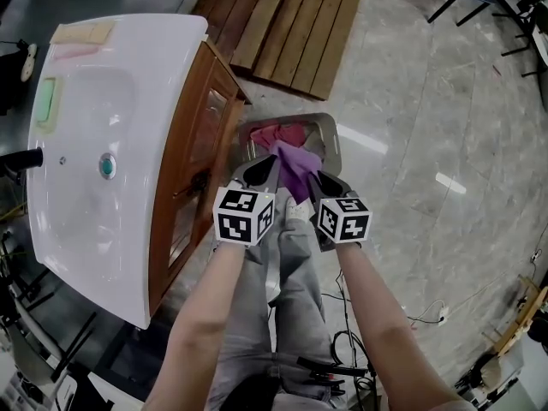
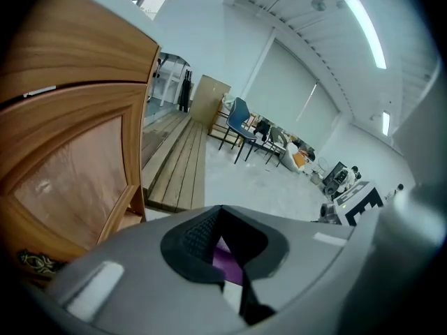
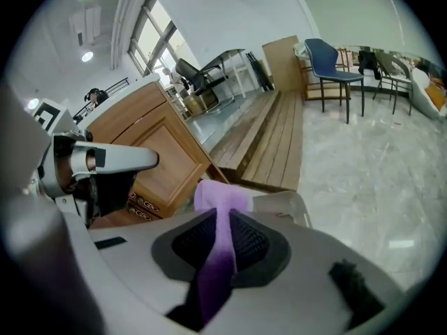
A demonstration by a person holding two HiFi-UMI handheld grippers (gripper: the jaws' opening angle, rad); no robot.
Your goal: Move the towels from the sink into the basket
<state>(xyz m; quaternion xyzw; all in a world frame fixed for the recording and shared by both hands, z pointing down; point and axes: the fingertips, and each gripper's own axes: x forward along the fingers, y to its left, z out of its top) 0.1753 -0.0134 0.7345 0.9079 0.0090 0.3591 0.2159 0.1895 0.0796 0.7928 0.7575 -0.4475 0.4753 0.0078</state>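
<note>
From the head view, two grippers are held side by side right above the basket [image 1: 330, 137], which stands on the floor. The left gripper [image 1: 261, 171] and the right gripper [image 1: 330, 183] share one purple towel [image 1: 293, 169], which hangs between them over the basket's near rim. One red towel [image 1: 277, 134] lies inside the basket. Touching the basket's left side is one wooden cabinet [image 1: 193, 144], topped by one white sink [image 1: 128, 101]. Three flat cloths, one tan, one pink and one green, lie on the sink's edge, well apart from the basket. Beyond the basket lies one run of wooden planks [image 1: 291, 24].

In the left gripper view, the left gripper [image 2: 221, 217] has its jaws pressed together, with a fold of the purple towel [image 2: 228, 262] pinched between the two pads. The cabinet [image 2: 70, 152] fills the left side, the planks [image 2: 178, 166] lie past it, and one blue chair [image 2: 241, 117] stands far off.

In the right gripper view, the right gripper [image 3: 222, 218] is likewise clamped narrowly on the purple towel [image 3: 222, 195], which runs up between both pads and bunches above their tips. The basket [image 3: 299, 206] shows just beyond the tips. The left gripper [image 3: 133, 160] sits to the basket's left, in front of the cabinet [image 3: 157, 142]. One blue chair [image 3: 335, 58] stands well beyond the basket.
</note>
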